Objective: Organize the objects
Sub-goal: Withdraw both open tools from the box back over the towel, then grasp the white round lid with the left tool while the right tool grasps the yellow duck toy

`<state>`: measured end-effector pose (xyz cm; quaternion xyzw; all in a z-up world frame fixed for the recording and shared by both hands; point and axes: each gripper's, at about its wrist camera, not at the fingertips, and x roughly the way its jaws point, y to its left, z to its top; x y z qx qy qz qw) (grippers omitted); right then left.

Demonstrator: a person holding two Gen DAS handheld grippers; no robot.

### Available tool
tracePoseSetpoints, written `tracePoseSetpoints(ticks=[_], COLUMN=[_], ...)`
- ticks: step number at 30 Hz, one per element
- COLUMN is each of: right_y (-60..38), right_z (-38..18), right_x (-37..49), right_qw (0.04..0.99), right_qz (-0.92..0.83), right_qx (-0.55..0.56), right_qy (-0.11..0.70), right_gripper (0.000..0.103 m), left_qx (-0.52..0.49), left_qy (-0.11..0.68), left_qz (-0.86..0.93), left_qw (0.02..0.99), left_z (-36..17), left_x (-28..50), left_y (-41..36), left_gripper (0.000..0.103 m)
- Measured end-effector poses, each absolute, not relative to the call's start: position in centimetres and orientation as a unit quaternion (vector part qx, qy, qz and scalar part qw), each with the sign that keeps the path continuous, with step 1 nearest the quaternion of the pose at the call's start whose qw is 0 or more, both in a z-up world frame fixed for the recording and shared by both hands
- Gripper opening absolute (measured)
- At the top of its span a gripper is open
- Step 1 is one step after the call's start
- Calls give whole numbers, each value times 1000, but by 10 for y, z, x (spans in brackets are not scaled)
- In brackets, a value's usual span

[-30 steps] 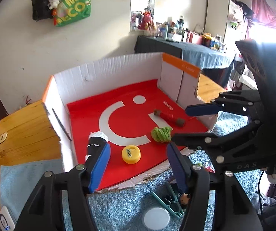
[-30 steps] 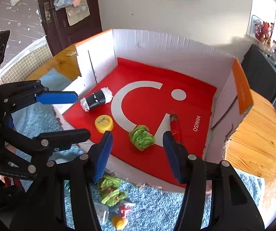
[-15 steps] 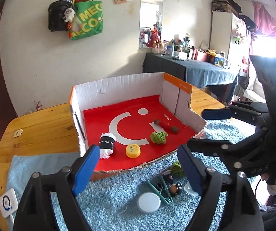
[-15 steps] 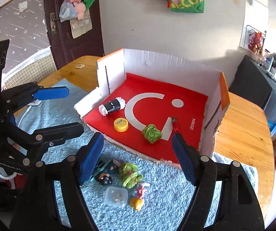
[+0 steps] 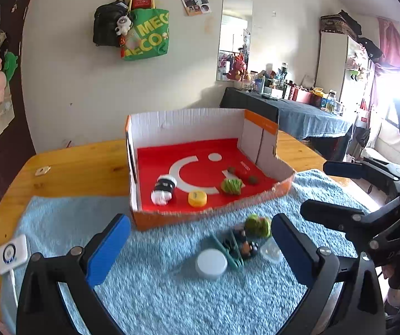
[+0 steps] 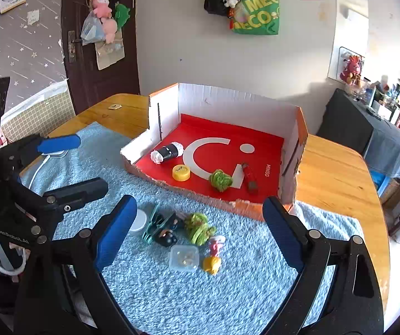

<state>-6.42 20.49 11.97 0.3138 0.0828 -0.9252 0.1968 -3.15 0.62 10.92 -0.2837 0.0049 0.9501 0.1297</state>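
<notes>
Both jaws opening, empty; clear square plastic box point(image 6: 184, 257) lies between my right gripper point(image 6: 198, 233) pads (left gripper point(image 5: 200, 248) farther).

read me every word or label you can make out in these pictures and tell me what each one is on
"MINISO": white letters on the red floor of the cardboard box.
"MEC" over "ECO": yellow letters, cut off, on the green tote bag hanging on the wall.
"CenDobolAI", roughly, hard to read: on the left gripper body.
"DAS": partial, on the right gripper body.
Yellow cap: dark scribble, too small to read.
Wall posters and photos: too blurred.
</notes>
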Motion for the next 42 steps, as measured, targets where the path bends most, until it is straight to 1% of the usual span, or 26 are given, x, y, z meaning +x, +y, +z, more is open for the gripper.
tracePoseSetpoints(ticks=[12, 26, 34, 42], right_y=[213, 224, 231, 234], right_z=[90, 53, 35, 30], right_x=[-34, -19, -22, -26], right_qw=[161, 129, 115, 110], right_qz=[-935, -939, -934, -933], right_qx=[312, 319, 339, 344], right_qy=[52, 22, 11, 14], right_gripper=[94, 94, 94, 94], left_qx=[-298, -333, -344, -351], left_qy=[-16, -33, -31, -28], left_qz=[947, 937, 935, 932], left_qw=[122, 97, 87, 80], left_z=[81, 41, 31, 26], left_x=[-5, -10, -15, -20], left_y=[3, 2, 2, 0], left_gripper=[103, 103, 103, 103])
